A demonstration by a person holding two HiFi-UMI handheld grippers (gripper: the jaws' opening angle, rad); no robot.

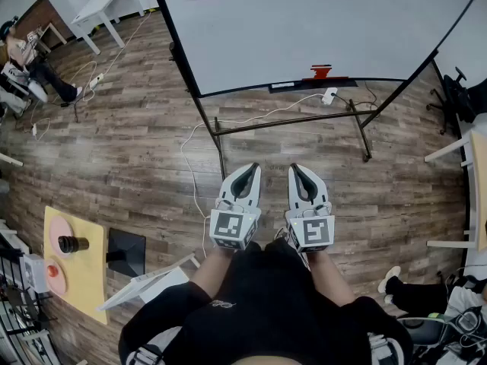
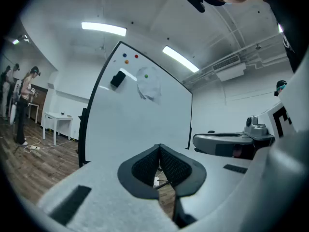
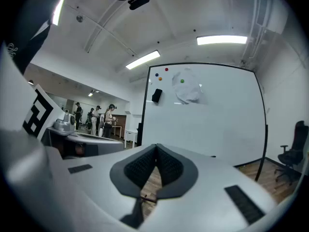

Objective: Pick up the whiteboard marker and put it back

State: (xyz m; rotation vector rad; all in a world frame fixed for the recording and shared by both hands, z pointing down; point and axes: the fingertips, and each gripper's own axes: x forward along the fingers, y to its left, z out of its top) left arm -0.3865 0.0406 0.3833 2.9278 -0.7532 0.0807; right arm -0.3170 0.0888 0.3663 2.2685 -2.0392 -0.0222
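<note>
Two grippers are held level and side by side, just apart: the left gripper point(image 1: 247, 172) point(image 2: 159, 147) and the right gripper point(image 1: 299, 170) point(image 3: 156, 147). Each has its jaws pressed together at the tips, with nothing between them.

Straight ahead of both, well apart from them, a whiteboard point(image 1: 319, 21) point(image 2: 140, 124) point(image 3: 212, 124) stands on a black frame point(image 1: 289, 120) over a wood plank floor point(image 1: 137, 128).

On the board's lower ledge point(image 1: 358, 80), ahead of the right gripper and a little to its right, sits a small red object point(image 1: 320, 71). It is too small to tell whether this is the whiteboard marker.

High on the board, above and left of the jaws in both gripper views, a black eraser point(image 2: 117, 79) point(image 3: 156, 95) clings below coloured magnets point(image 2: 126, 57) point(image 3: 166, 70). A crumpled white sheet point(image 2: 149, 87) point(image 3: 188, 93) hangs to the eraser's right.
</note>
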